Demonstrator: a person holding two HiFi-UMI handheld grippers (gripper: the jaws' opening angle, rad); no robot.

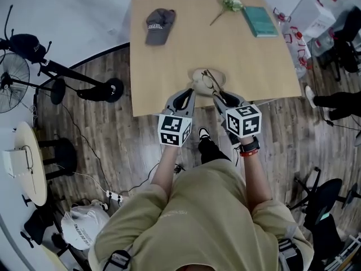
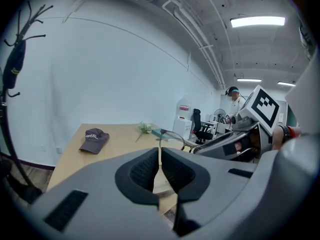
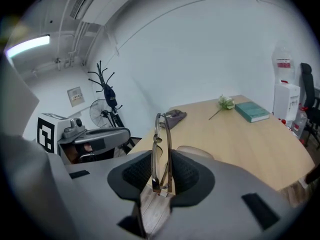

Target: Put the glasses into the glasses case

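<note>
Table [image 1: 169, 66], far left: a grey cap [image 1: 159, 25], lying well clear of the work.

Near edge, left of centre: left gripper [image 2: 160, 169] — jaws pressed together to a thin slit, nothing seen pinched. In the head view its tip lies at the left rim of the case [image 1: 198, 75]; contact cannot be confirmed.

The case, pale and oval, sits on the table just inside the near edge, between the two grippers' tips.

Right of it: right gripper [image 3: 161, 176], pinching the glasses [image 3: 161, 149]. They are folded and held edge-on and upright between the pads, with the frame rising above the jaws. In the head view they hang over the case's right half — off the table, not inside the case.

Far right of the table: a flower [image 1: 230, 1] and, just beside it, a green book [image 1: 260, 20], both well apart from the case.
</note>
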